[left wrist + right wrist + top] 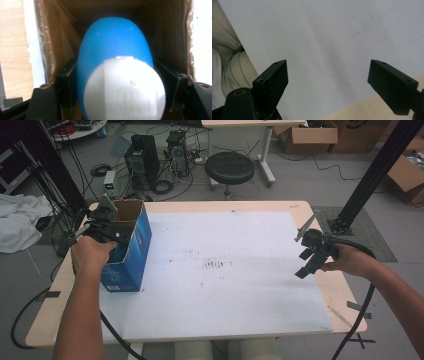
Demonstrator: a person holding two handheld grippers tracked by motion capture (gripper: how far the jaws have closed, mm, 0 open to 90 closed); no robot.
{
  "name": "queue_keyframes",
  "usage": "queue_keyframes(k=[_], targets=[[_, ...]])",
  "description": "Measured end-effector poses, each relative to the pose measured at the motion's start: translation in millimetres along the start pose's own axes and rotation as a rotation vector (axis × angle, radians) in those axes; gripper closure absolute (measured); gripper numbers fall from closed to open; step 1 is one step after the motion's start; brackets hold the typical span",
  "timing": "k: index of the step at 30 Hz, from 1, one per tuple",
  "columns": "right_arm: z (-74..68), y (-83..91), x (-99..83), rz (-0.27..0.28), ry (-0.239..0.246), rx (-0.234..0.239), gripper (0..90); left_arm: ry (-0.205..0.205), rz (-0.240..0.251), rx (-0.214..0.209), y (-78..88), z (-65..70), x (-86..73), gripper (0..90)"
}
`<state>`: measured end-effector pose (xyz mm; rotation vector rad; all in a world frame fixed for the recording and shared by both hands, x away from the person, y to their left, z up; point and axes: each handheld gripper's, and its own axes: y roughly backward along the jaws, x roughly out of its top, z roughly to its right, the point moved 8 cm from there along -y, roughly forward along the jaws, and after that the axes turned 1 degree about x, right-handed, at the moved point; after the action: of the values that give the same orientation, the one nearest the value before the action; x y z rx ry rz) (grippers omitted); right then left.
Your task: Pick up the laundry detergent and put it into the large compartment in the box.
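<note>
A blue egg-shaped thing with a white rounded end (113,45) sits between the jaws of my left gripper (115,75), down inside an open blue cardboard box (134,247) at the table's left edge. The black jaws stand close along its two sides; I see no squeeze on it. In the high view the left gripper (111,231) reaches into the box's open top, the hand behind it. My right gripper (303,264) hovers over the right part of the white table mat (225,285), and its jaws (328,75) stand wide apart with nothing between them.
The box's brown inner walls (165,30) close in on the left gripper. The mat's right border and the wooden table edge (372,110) lie under the right gripper. Beyond the table are a black stool (229,167), computer towers (141,157) and cables on the floor.
</note>
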<state>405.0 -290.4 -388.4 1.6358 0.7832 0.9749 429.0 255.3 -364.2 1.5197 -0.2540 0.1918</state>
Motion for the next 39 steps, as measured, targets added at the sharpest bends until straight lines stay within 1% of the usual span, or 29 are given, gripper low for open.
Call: queue_keyframes(k=[4,5,6,11,17,20,24,27,30,34,36,39], targets=[[-1.8,0.6,1.8,0.002,0.004,0.0,16.5,0.001,0.01,-0.01,5.0,-0.8,-0.3,30.0],[-2.2,1.0,2.0,-0.001,0.006,0.0,16.5,0.008,0.017,-0.013,6.3,-0.4,0.1,29.9],[-2.8,1.3,2.3,0.0,0.007,0.001,16.5,0.004,0.017,-0.013,8.2,-0.4,0.3,29.8],[-4.0,3.4,2.4,0.003,0.007,-0.001,16.5,0.005,0.045,0.001,20.5,1.1,3.9,28.4],[-5.0,5.2,1.4,0.007,0.011,-0.006,16.5,-0.014,0.065,0.017,37.8,2.0,8.2,27.9],[-4.7,5.5,0.7,0.008,0.012,-0.008,16.5,-0.026,0.064,0.019,44.1,3.8,8.9,27.9],[-5.3,5.0,-0.3,0.003,0.011,-0.009,16.5,-0.04,0.07,0.019,52.8,7.2,10.1,27.5],[-5.4,5.6,-0.1,0.007,0.012,-0.011,16.5,-0.031,0.081,0.004,59.5,9.4,11.8,27.1],[-5.1,6.2,0.1,0.009,0.019,-0.011,16.5,-0.036,0.082,0.008,65.5,11.7,12.8,26.2],[-5.4,6.2,-0.1,0.013,0.017,-0.008,16.5,-0.055,0.091,-0.005,72.7,19.2,14.3,25.7],[-5.4,5.8,0.1,0.013,0.017,-0.008,16.5,-0.06,0.105,-0.003,75.9,22.5,15.5,25.7],[-6.2,5.2,0.6,0.013,0.023,-0.007,16.5,-0.062,0.12,-0.02,79.5,28.8,17.3,24.6]])
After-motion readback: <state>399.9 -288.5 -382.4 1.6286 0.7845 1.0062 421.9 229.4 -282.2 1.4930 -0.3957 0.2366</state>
